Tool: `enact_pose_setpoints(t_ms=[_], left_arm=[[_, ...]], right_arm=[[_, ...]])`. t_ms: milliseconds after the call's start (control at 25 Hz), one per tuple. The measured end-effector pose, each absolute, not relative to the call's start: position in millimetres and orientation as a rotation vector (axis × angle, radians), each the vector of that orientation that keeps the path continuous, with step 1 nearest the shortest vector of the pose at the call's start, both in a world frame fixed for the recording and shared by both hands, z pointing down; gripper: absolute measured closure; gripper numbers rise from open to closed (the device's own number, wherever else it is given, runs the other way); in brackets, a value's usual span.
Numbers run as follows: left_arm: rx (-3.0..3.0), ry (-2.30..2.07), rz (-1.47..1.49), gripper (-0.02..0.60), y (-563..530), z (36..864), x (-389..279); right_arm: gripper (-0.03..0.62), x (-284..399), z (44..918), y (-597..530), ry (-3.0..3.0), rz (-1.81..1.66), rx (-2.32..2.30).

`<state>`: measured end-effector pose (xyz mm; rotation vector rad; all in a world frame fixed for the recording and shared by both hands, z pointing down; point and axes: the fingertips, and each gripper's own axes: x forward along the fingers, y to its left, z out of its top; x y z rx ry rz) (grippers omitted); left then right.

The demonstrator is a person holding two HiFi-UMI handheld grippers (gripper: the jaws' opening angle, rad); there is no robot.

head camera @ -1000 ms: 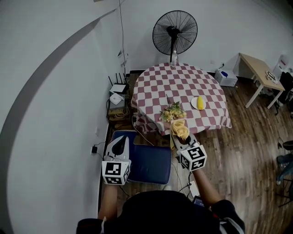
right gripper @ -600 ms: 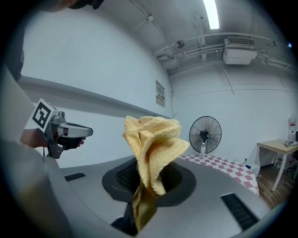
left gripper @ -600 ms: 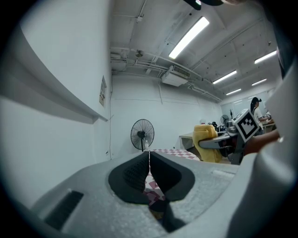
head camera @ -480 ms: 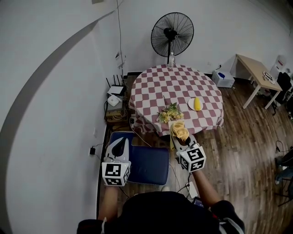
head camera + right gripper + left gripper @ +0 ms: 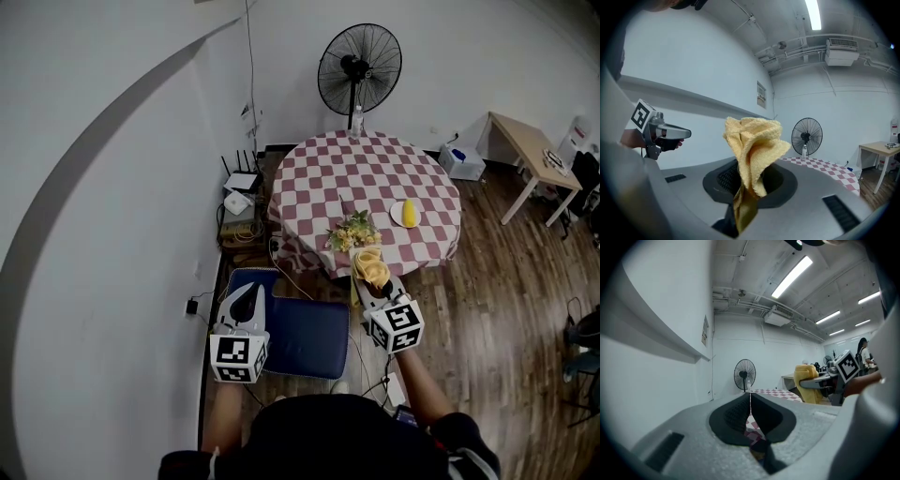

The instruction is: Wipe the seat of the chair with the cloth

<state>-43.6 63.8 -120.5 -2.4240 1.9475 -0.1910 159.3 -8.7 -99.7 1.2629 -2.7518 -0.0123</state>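
Fan (image 5: 359, 67) behind checkered table (image 5: 345, 173) bearing flowers (image 5: 353, 232).

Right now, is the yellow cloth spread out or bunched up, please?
Bunched: the cloth stands crumpled in the right gripper.

The yellow cloth (image 5: 370, 266) stands bunched at mid-frame, pinched by the right gripper (image 5: 369, 283). The chair's dark blue seat (image 5: 309, 336) lies flat, lower centre.

My right gripper (image 5: 372, 288) clamps the yellow cloth (image 5: 369, 266) near the checkered table (image 5: 356, 169); my left gripper (image 5: 246, 294) hovers over the blue chair seat (image 5: 306, 336).
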Motion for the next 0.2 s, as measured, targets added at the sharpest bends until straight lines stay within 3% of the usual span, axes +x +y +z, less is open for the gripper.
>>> enact_pose_setpoints(t_ms=[200], left_arm=[[-2.407, 1.956, -0.214, 0.561, 60.4, -117.5, -47.4]], right_arm=[[0.534, 155.7, -99.5, -11.7, -2.757, -0.022, 1.256]])
